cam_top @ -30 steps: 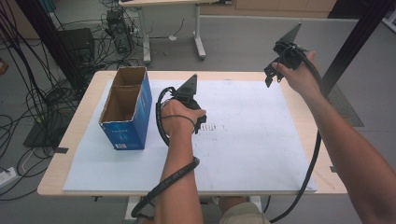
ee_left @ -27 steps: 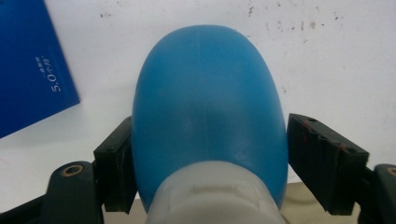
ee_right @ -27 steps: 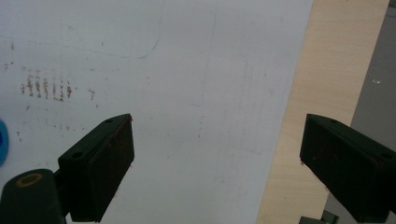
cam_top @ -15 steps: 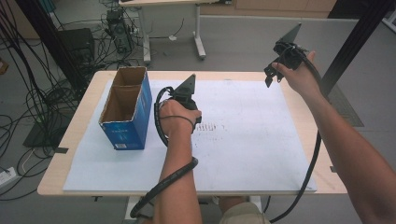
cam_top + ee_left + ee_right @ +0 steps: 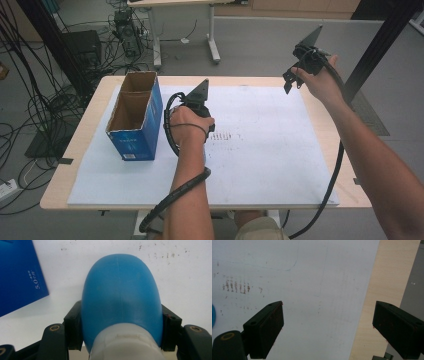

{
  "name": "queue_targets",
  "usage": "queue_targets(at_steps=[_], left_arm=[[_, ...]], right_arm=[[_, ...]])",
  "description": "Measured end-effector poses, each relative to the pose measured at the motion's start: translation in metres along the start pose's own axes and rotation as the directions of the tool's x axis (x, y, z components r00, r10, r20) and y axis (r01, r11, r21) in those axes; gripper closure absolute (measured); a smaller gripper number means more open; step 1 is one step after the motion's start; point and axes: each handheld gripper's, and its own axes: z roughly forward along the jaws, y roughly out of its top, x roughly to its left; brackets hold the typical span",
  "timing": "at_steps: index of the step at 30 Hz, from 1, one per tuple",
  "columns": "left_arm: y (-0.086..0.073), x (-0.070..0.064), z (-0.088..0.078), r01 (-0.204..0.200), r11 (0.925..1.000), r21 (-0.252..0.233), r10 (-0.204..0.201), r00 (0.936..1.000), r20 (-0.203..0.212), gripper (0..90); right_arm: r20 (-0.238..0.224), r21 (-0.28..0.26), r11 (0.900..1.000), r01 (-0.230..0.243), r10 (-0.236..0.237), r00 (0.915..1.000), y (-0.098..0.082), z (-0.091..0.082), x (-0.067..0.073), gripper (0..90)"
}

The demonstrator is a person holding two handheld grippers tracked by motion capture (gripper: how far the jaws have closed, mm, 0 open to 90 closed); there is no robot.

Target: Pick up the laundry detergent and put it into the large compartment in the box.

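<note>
Since the left gripper (image 5: 121,340) has just been closing and its jaws now sit pressed against both sides of the blue egg-shaped thing (image 5: 121,295), I'd call the grab done. In the left gripper view the black pads are squeezing its flanks, one each side, so the pinch looks centred and square.

What's left is my guess: the open blue cardboard box (image 5: 134,117) stands just beside the left hand on the white mat (image 5: 270,165), so dropping the thing in there seems the likely plan. Nothing is lifted yet as far as I can tell; in the high view the hand hides the thing, and I can't say if it's clear of the mat or resting on it.

Right gripper (image 5: 296,75) is doing nothing. It's held up over the far right corner of the table (image 5: 90,150), well apart from everything, jaws spread wide with only bare mat and table edge between them in its own view.

As for the thing itself: smooth, rounded, matte blue dome, a faint seam down the middle, and a white collar or base at the end nearest the camera. Looks like hard plastic, no dents under the pads. Being that curved, I reckon it could squirt out forward if the grip slackens.
</note>
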Motion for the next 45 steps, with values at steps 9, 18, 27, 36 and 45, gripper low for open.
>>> queue_targets(at_steps=[9,18,27,36,45], left_arm=[[0.0007,0.0002,-0.0002,-0.014,0.9999,0.002,0.014,0.9999,-0.002,37.4],[0.0015,-0.0014,-0.0001,-0.014,0.9999,0.004,0.014,0.9999,-0.007,37.5],[0.0013,-0.0007,-0.0003,-0.014,0.9999,0.004,0.014,0.9999,-0.006,37.7],[0.0019,-0.0006,-0.0003,-0.016,0.9999,0.007,0.016,0.9999,-0.006,37.7],[0.0013,-0.0006,-0.0002,-0.013,0.9999,0.007,0.013,0.9999,-0.005,37.8]], right_arm=[[0.001,0.001,1.000,-0.001,0.001,1.0000,0.0001,0.0002,0.0004,10.2],[0.003,0.000,1.000,0.000,0.000,1.0000,-0.0003,0.0001,-0.0001,10.2],[0.001,0.002,1.000,-0.004,0.004,1.0000,-0.0008,0.0008,-0.0017,10.2],[0.001,0.003,1.000,-0.005,0.005,1.0000,-0.0006,0.0014,-0.0024,10.2],[0.003,0.003,1.000,-0.004,0.004,1.0000,-0.0009,0.0015,-0.0015,10.2]])
